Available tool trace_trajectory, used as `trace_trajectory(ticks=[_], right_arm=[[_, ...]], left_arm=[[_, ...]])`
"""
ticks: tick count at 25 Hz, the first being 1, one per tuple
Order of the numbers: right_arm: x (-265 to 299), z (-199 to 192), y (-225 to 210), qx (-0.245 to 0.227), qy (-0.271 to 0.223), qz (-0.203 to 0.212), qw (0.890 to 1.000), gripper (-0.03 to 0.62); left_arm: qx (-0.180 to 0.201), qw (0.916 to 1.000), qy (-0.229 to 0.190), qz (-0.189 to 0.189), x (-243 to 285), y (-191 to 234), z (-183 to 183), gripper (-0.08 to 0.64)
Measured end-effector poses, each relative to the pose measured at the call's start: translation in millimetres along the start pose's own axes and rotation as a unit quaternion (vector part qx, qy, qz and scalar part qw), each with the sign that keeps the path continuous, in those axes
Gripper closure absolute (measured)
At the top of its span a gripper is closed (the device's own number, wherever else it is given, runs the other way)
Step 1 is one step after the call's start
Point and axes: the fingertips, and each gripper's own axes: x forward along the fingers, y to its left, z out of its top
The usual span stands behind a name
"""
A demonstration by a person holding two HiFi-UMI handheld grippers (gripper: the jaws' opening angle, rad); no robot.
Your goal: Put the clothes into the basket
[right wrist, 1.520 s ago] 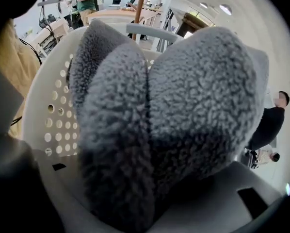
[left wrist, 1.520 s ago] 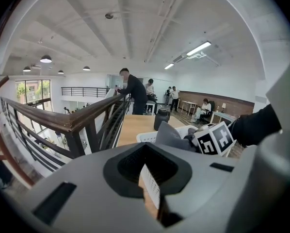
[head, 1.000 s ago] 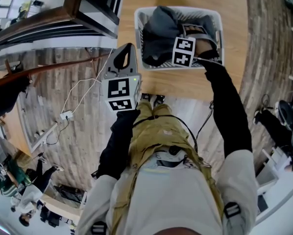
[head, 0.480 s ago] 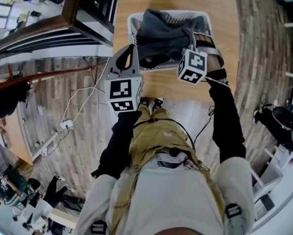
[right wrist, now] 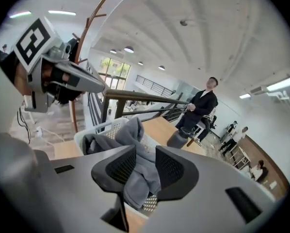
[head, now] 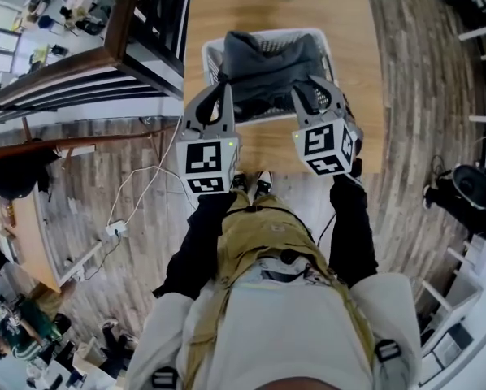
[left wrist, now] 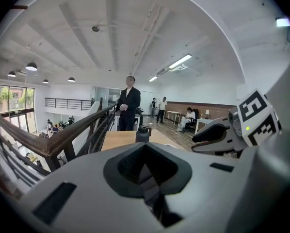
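One basket [head: 265,32] holds grey clothes [head: 263,67]; left gripper [left wrist: 145,161] fingers together, right gripper [right wrist: 145,165] fingers just narrowed, empty

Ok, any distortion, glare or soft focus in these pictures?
Head view: evenly lit and sharp, brown wooden floorboards bowing at the edges. Left gripper view: strong fisheye, black corners, long ceiling strip light blown out. Right gripper view: same bending; grey fleece garment in white perforated plastic basket stays crisp.
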Motion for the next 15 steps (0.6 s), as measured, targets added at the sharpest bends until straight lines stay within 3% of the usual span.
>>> trace_trajectory(ticks=[7, 15], right_arm=[[-40.8, 29.5, 2.0, 0.076, -0.079, -0.032, 0.993, 0.504], [-70.3, 55.0, -9.0, 0.116, -0.141, -0.063, 0.981, 0.542]], left_arm=[[0.02, 0.9993, -0.025, -0.018, -9.1, -20.5, 23.2, 0.56], [0.035, 0.9978, -0.045, -0.033, -16.0, -39.5, 40.9, 0.56]])
